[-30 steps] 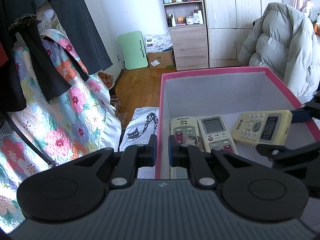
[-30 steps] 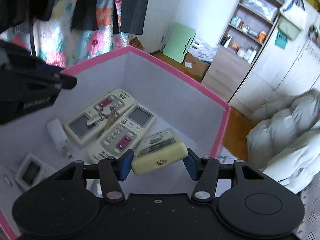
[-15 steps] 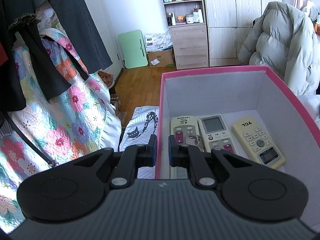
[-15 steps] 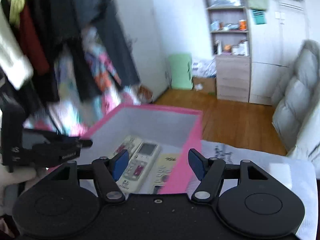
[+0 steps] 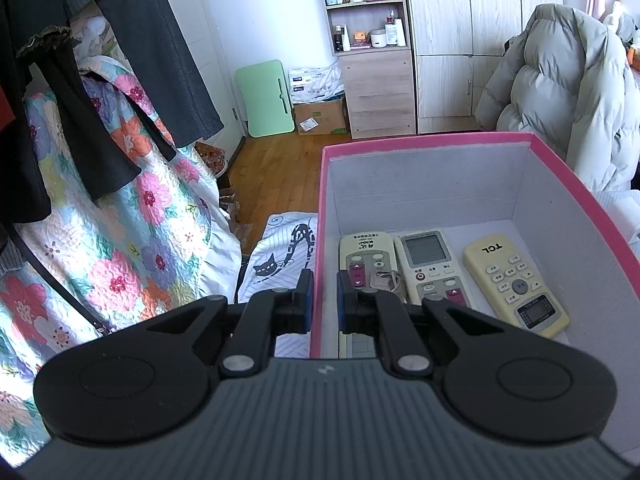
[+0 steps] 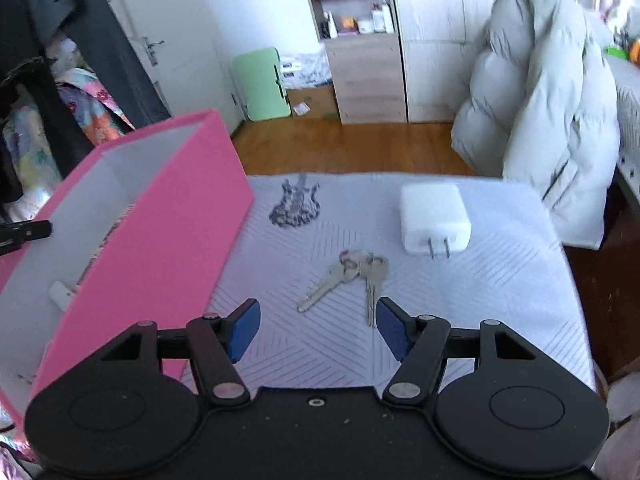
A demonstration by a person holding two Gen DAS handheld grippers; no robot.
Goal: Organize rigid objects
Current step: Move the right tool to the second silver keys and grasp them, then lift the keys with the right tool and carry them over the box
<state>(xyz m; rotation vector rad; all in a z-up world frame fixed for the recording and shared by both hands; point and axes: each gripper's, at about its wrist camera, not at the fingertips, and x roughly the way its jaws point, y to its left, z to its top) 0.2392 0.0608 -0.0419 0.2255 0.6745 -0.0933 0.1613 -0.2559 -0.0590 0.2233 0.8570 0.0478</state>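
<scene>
Left gripper [image 5: 322, 300] fingers pinch the near-left wall of the pink box [image 5: 424, 138]. Inside the box, three remotes lie side by side: white one [image 5: 365, 251] leftmost, grey-screen one [image 5: 431, 264] in the middle, yellow TCL remote [image 5: 516, 285] rightmost. Right gripper [image 6: 318, 329] fingers spread, empty, over the bench cloth [image 6: 500, 280] right of the box; keys [image 6: 352, 276] just ahead, white charger [image 6: 434, 216] beyond them.

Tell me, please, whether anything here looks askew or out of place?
Mildly, yes. The yellow remote lies angled in the pink box, unlike the two straight remotes beside it. The keys and white charger sit outside on the cloth. Nothing looks damaged.
</scene>
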